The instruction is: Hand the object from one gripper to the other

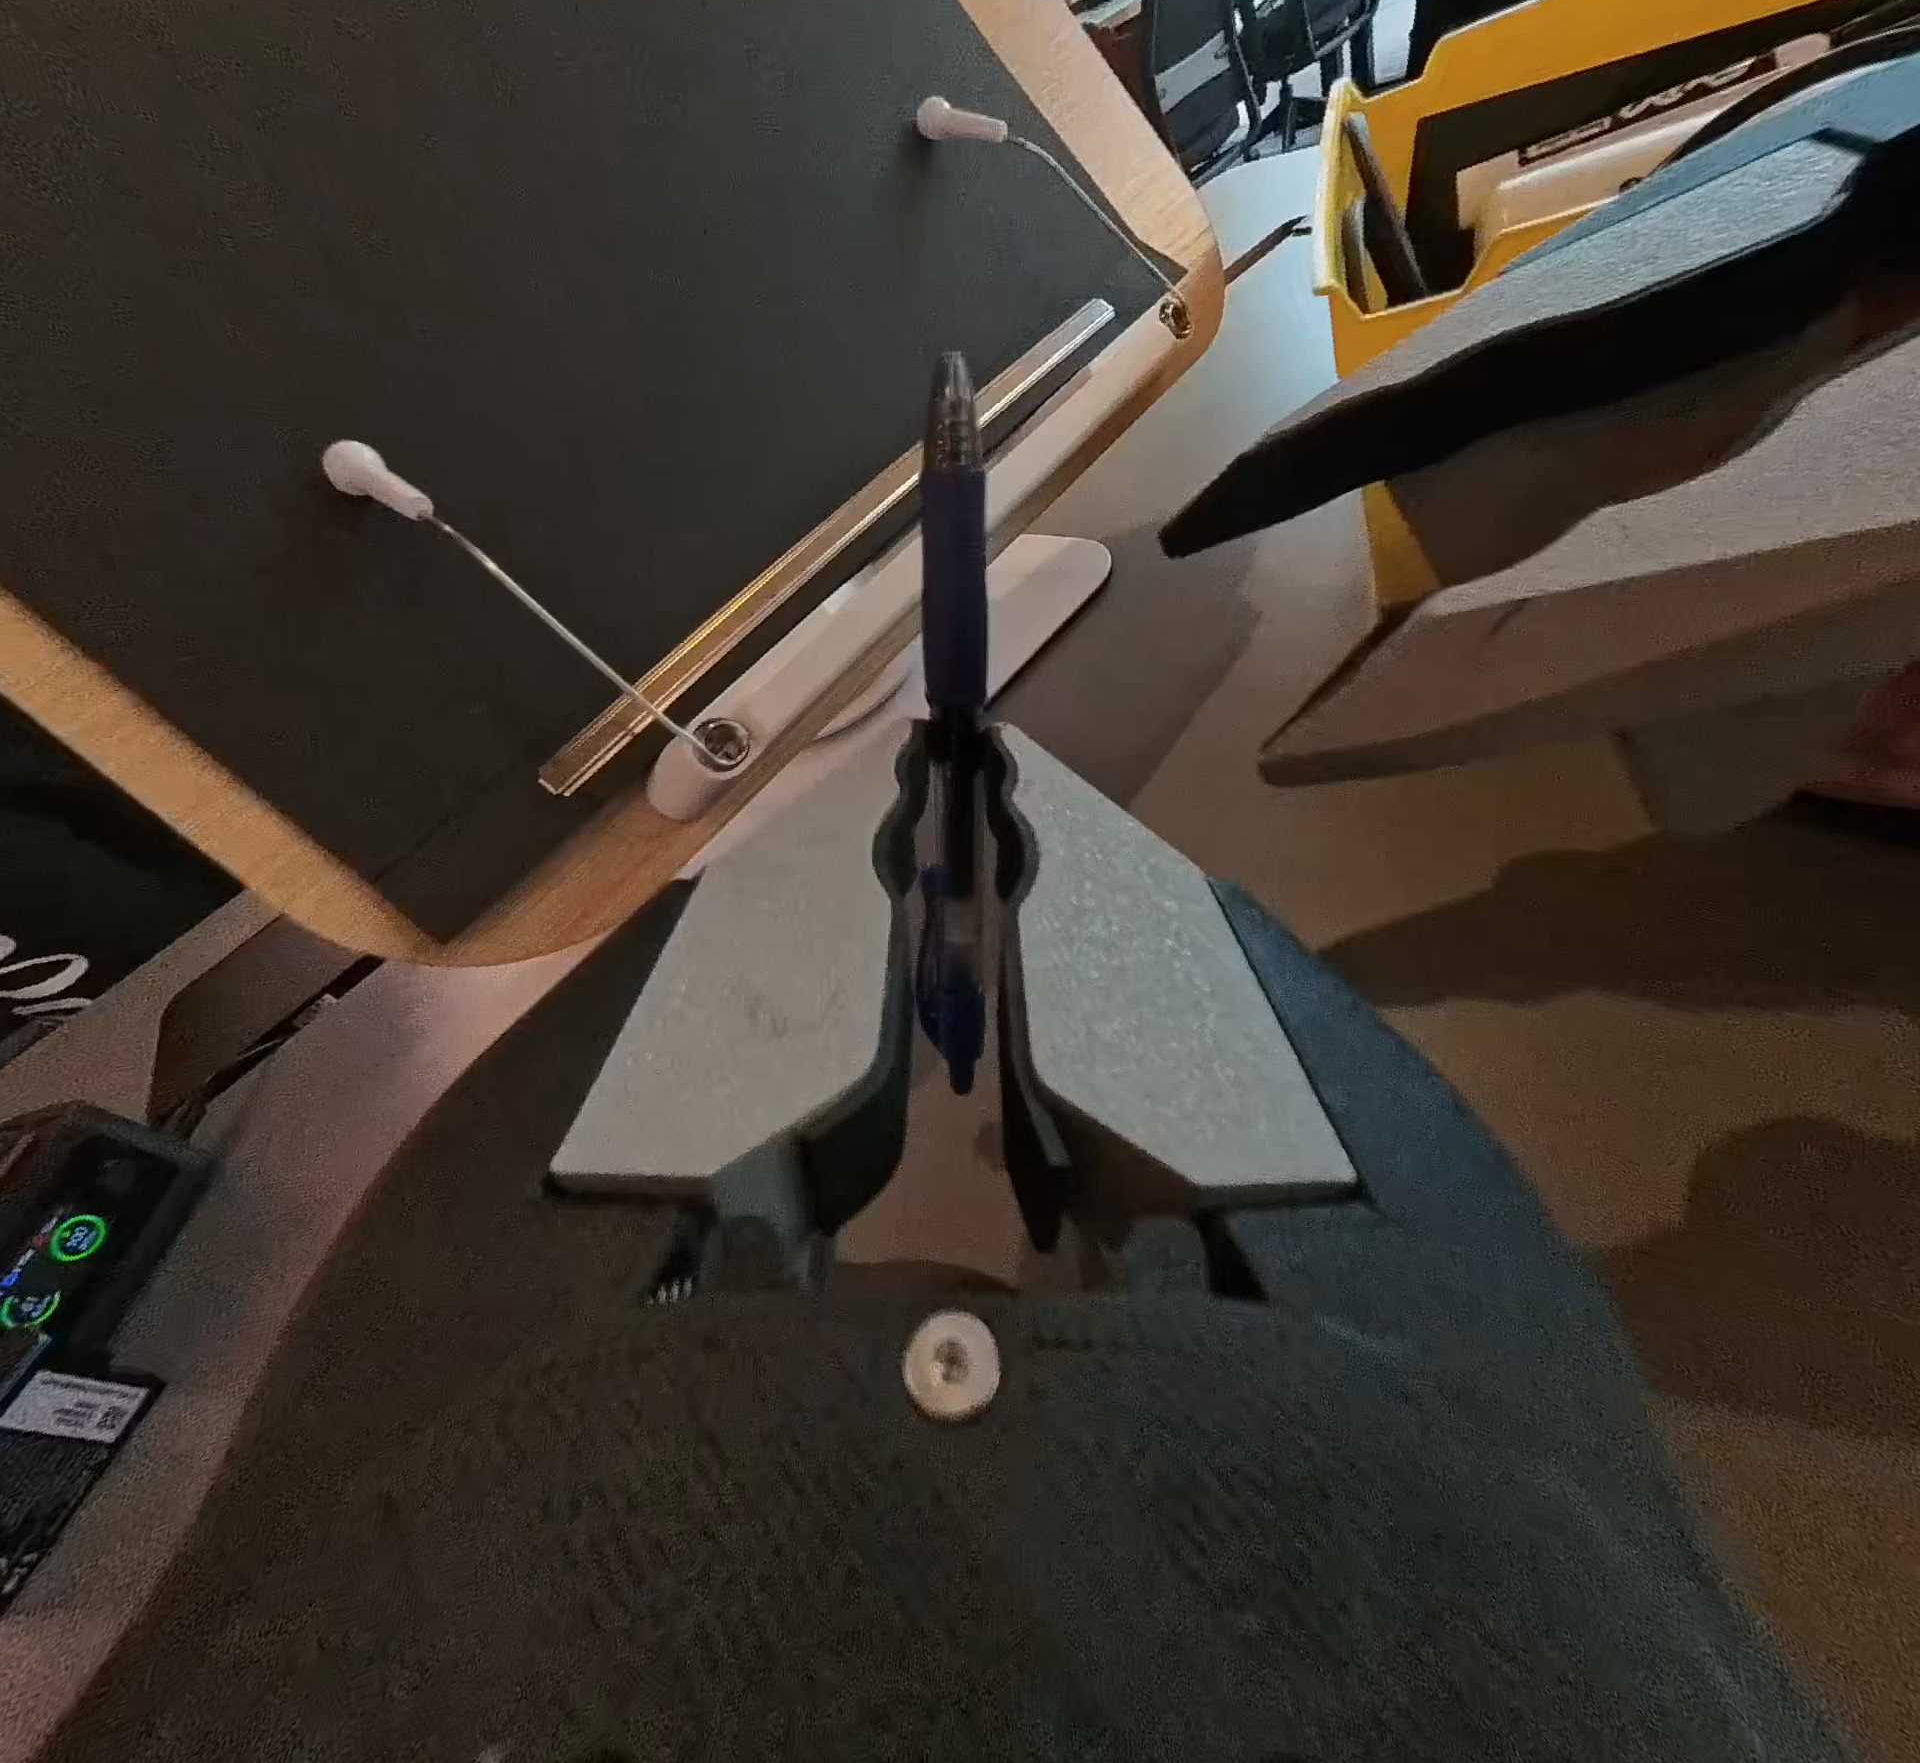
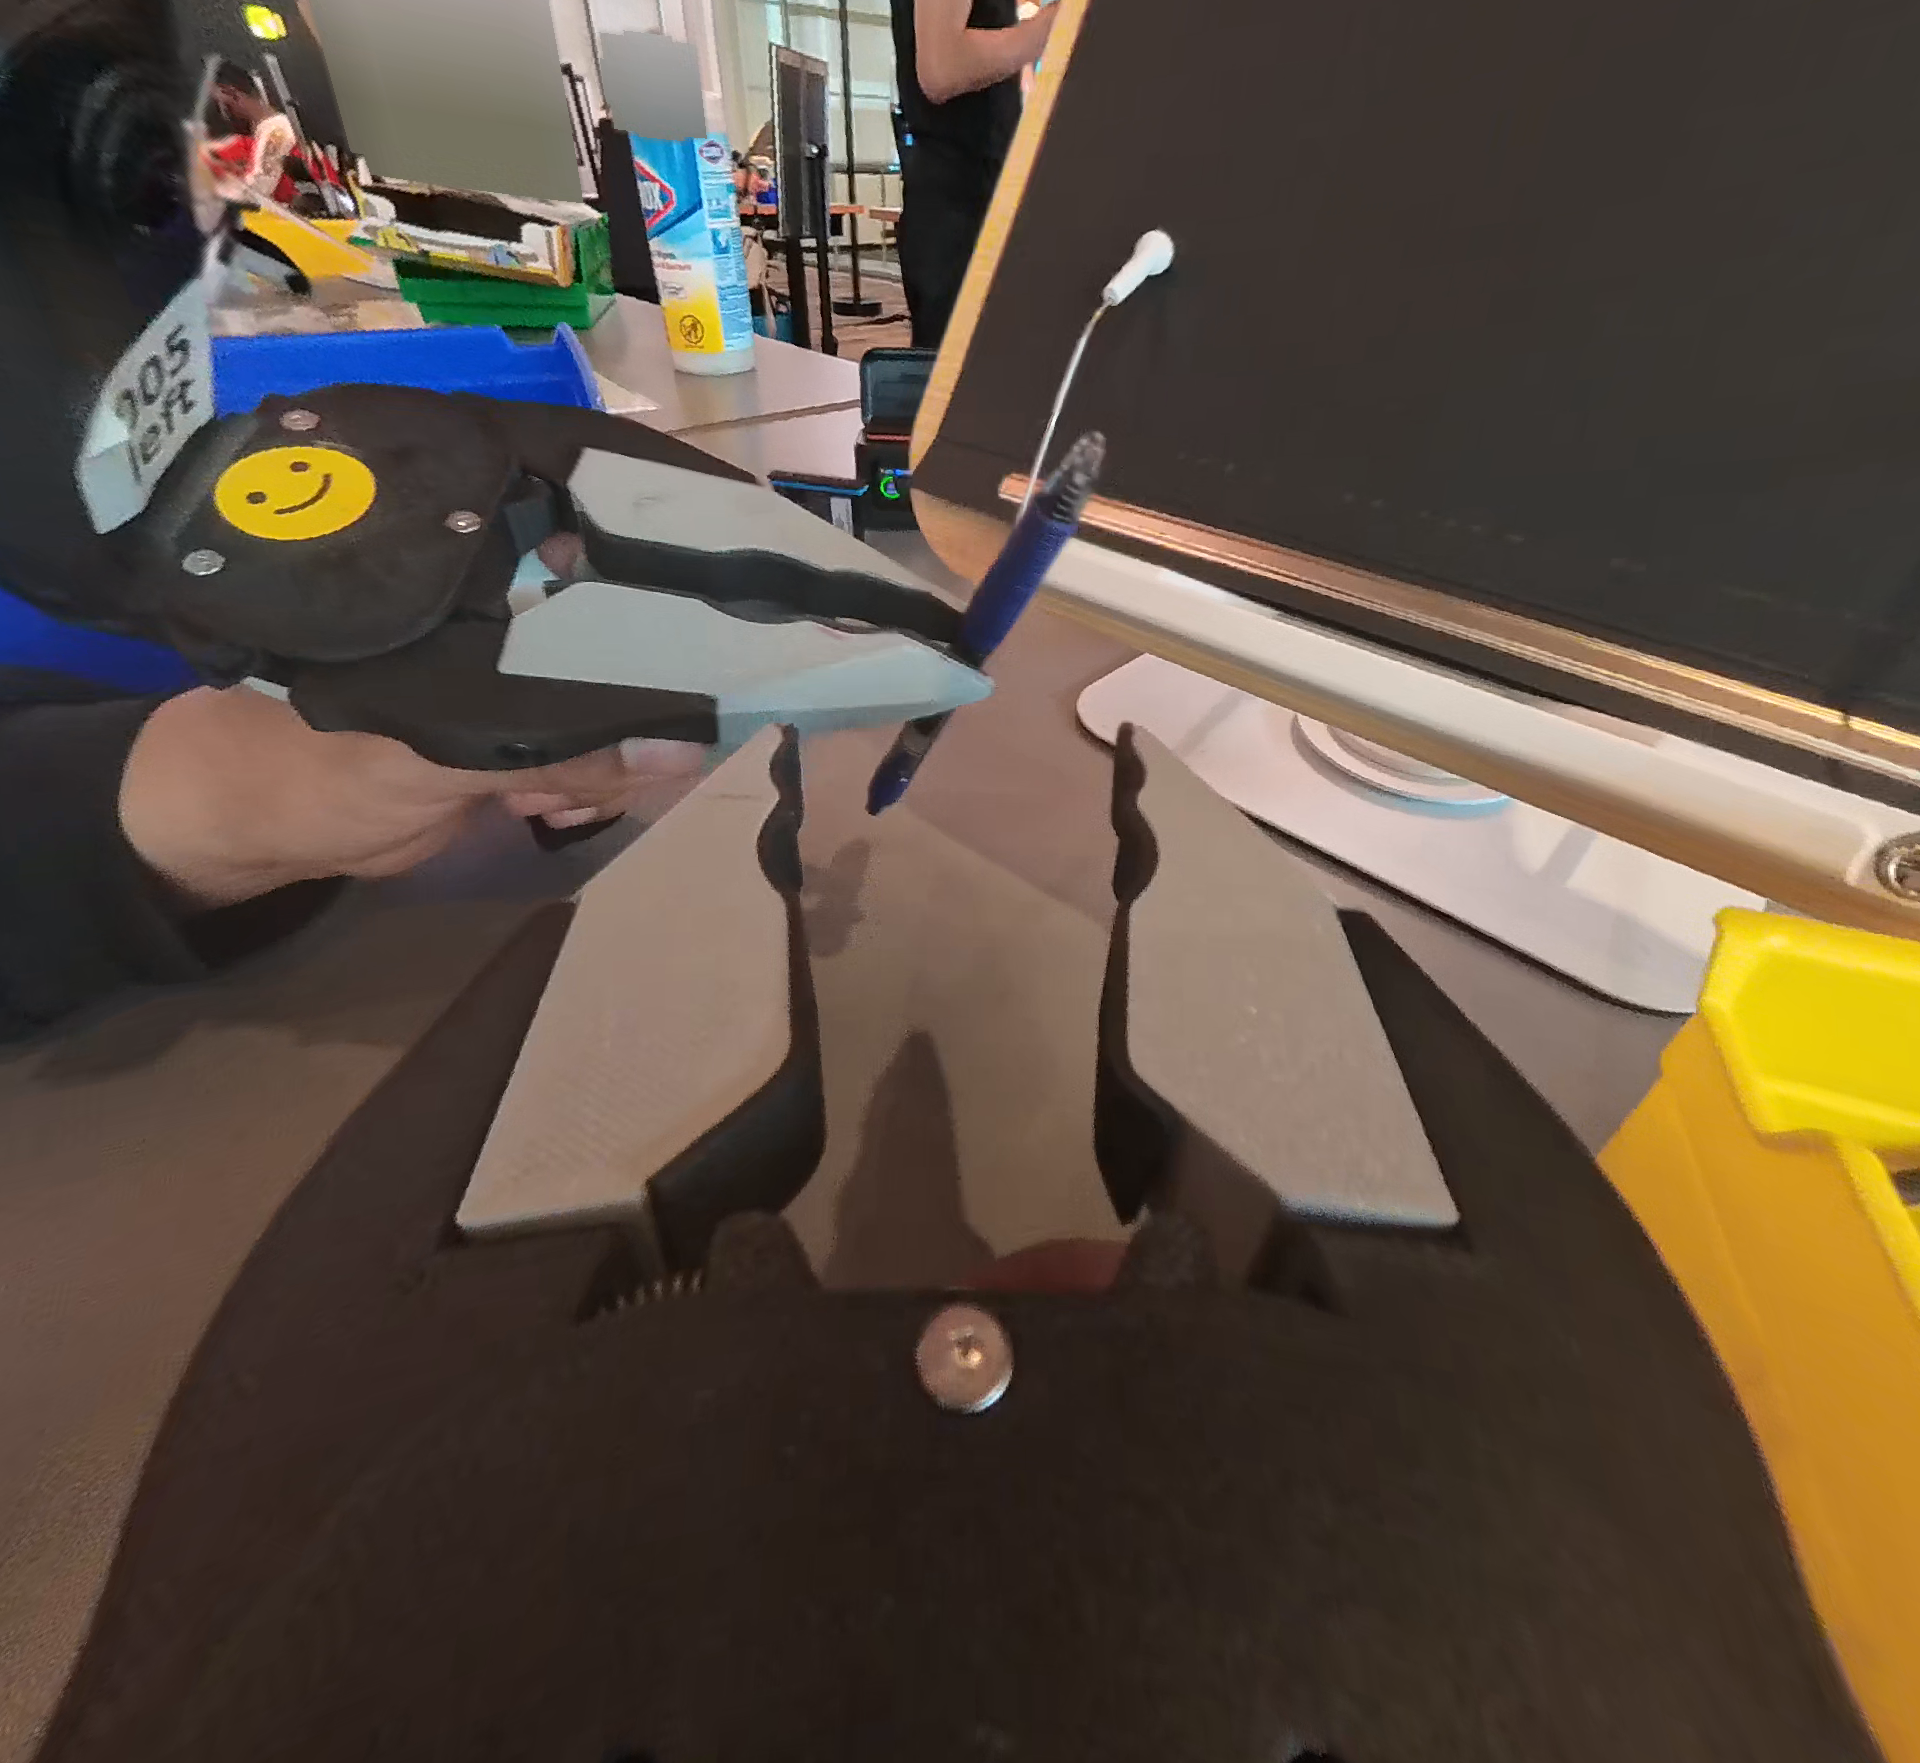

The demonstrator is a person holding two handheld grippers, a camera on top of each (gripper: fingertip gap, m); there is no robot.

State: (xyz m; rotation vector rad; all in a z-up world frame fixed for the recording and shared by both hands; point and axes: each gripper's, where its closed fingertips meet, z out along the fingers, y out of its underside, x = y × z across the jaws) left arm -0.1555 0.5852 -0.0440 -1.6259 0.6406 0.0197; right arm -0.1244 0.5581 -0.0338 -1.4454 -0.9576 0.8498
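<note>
A blue pen [image 1: 954, 570] with a clear tip stands upright between the fingers of my left gripper [image 1: 954, 752], which is shut on it. In the right wrist view the same pen [image 2: 1013, 570] tilts up to the right, held at the tip of the left gripper [image 2: 951, 653], which comes in from the left in a person's hand. My right gripper [image 2: 951, 757] is open and empty, with its fingertips just below and to either side of the pen's lower end. In the left wrist view the right gripper's fingers [image 1: 1455, 435] reach in from the right.
A black book stand [image 1: 468, 259] with a wooden edge and wire page holders leans on a white base [image 2: 1351, 809] right behind the pen. A yellow bin [image 2: 1787, 1142] sits at the right. A power bank [image 1: 62, 1246], a blue bin [image 2: 405, 363], a wipes canister [image 2: 707, 259] and a standing person [image 2: 956, 51] are farther off. About 5 cm separates my left fingertips from my right. It is some 30 cm from my left tips to the power bank [image 1: 62, 1246].
</note>
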